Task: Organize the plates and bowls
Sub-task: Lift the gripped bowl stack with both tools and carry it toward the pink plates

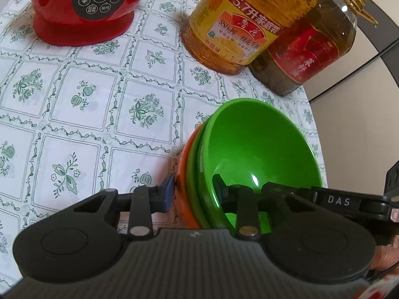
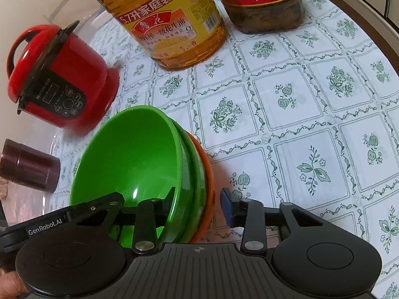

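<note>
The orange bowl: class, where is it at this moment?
The orange bowl sits at the bottom of the stack, under two green bowls, on the tablecloth in front of the oil bottles, straddled by both grippers.

Left tool (image 1: 193,191) jaws spread, right tool (image 2: 199,203) jaws spread

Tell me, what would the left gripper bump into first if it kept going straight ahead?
Probably nothing new: the left gripper already straddles the stacked bowls' rims. Beyond them stand the oil bottles.
</note>
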Tool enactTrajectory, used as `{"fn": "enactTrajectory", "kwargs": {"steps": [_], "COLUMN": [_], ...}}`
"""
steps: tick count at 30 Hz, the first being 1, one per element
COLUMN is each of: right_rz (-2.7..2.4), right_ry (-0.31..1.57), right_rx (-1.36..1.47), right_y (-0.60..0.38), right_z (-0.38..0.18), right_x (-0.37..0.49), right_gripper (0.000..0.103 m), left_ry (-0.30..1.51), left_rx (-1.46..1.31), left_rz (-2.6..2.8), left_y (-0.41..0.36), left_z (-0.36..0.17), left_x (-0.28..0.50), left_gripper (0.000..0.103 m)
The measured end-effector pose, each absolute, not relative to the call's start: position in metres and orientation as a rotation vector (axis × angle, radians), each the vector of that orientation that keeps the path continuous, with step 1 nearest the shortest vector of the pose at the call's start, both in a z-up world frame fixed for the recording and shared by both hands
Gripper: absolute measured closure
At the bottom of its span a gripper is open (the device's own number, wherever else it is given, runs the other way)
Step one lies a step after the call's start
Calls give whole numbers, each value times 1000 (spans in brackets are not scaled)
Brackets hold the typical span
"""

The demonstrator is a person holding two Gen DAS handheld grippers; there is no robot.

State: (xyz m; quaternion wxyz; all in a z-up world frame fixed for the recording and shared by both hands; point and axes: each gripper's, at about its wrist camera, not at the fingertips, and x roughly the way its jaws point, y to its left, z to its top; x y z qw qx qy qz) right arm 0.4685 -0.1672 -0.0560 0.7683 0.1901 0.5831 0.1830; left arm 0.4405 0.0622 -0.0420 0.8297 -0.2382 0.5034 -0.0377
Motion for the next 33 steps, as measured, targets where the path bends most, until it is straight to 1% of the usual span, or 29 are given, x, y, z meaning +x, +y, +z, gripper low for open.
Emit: {"fn": "enactTrajectory", "kwargs": {"steps": [4, 7, 22, 33], "right_rz": [379, 373, 367, 368], "right_ry": [1282, 1285, 1290, 1246], "right_rx": [375, 349, 371, 370], "right_y": [-163, -160, -165, -174], "right_z": [-54, -52, -45, -5], "right_x": [471, 471, 464, 455], "right_gripper": [76, 78, 79, 79], "left_ry": [1087, 1097, 1116, 1077], "left_rx": [-474, -456, -434, -413], "left_rz": [-67, -69, -69, -85], "left_y": [59, 57, 51, 42], "left_z": [-40, -39, -28, 11], "left_x": [444, 445, 441, 430], "left_gripper": [78, 78, 79, 79]}}
